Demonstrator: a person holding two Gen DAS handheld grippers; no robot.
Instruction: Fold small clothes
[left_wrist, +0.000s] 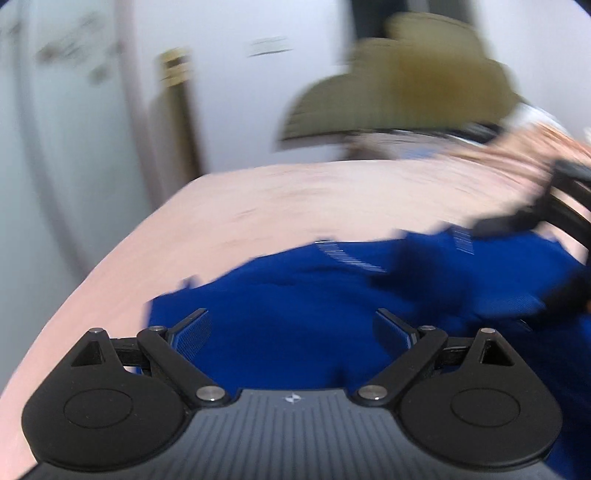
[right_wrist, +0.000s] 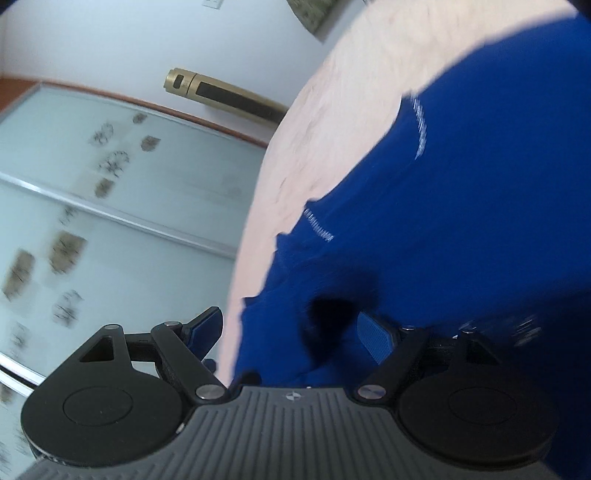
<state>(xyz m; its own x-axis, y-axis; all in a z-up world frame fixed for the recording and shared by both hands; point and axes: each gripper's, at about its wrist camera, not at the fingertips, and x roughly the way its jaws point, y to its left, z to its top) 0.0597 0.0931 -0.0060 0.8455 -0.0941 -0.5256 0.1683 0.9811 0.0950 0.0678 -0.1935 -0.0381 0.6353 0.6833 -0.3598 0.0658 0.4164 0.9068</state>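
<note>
A royal-blue garment with short white stitched marks lies crumpled on a pale pink bed. My left gripper hovers low over its near part, jaws wide open, with cloth below the gap and nothing pinched. At the right edge of the left wrist view, a blurred black finger of my right gripper reaches over the garment's far side. In the rolled right wrist view, the garment fills the right half. My right gripper is open over the garment's edge, and its pads are not pressing the cloth.
An olive-brown cushion sits at the far end of the bed. The bed's edge drops off beside frosted sliding doors. A gold and dark post stands against the white wall.
</note>
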